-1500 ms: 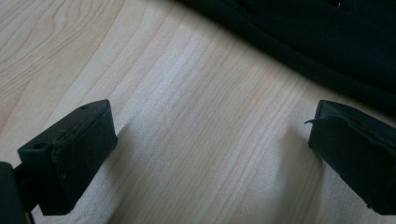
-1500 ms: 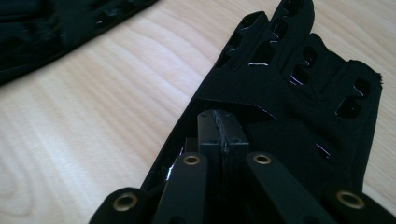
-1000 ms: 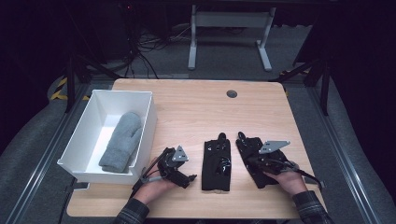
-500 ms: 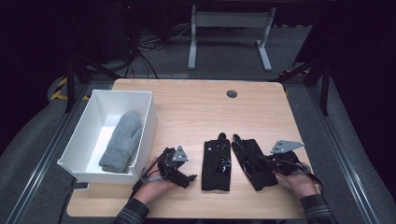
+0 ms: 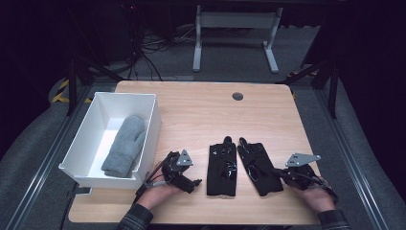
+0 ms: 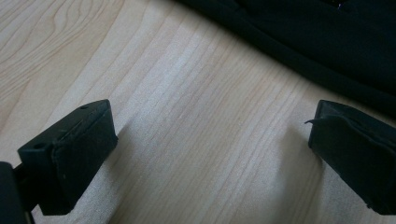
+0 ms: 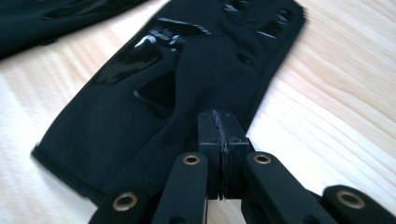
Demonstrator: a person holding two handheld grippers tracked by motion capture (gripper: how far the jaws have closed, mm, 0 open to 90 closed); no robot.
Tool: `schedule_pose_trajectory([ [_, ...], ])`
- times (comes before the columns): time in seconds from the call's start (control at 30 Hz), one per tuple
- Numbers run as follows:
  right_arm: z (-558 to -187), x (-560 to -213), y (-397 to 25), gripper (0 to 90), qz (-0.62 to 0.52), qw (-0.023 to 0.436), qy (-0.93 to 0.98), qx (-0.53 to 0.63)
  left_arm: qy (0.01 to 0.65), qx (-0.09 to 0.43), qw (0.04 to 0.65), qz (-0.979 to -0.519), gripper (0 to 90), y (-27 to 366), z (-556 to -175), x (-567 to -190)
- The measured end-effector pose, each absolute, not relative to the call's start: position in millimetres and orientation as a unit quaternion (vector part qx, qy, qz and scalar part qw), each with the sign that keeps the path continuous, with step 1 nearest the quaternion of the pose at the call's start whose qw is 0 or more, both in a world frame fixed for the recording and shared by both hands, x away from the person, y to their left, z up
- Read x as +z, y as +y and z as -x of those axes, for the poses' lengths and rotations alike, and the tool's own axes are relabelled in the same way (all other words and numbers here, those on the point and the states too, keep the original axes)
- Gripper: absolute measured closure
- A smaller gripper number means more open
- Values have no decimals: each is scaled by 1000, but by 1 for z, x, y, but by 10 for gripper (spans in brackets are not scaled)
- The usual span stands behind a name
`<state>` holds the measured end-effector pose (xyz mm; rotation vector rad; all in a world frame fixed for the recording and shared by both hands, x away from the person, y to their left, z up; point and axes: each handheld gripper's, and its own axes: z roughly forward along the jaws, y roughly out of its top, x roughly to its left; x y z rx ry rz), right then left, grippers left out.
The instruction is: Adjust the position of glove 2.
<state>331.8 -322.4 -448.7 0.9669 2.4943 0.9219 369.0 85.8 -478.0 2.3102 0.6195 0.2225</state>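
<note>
Dark floor, loose cables and a grey frame stand ringed the pale wooden counter (image 5: 201,115). Two black gloves lay side by side near its six o'clock edge; the right glove (image 5: 258,165) lay just at nine o'clock of the right tongs (image 5: 280,173), whose jaws were pressed together on its cuff edge. The right gripper view made that pinch plain (image 7: 222,140), with the glove (image 7: 187,70) stretching away toward twelve o'clock. The left glove (image 5: 222,165) lay at three o'clock of the left tongs (image 5: 194,184), which rested on the wood with jaws spread wide and empty (image 6: 205,154). At nine o'clock stood a white bin (image 5: 153,120) holding a grey mitten (image 5: 124,146).
</note>
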Motion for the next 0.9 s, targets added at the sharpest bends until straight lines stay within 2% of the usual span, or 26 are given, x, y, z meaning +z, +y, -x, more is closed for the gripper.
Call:
schedule_pose_trajectory([
  [0.43,-322,-450,-290,900,-288,125,889,332,240,86,361,-897,12,86,-369,-478],
  [0.8,-320,-448,-276,899,-271,122,894,335,244,85,360,-896,12,86,-369,-478],
  [0.9,-323,-445,-282,898,-284,131,887,341,258,84,345,-898,69,83,-369,-473],
])
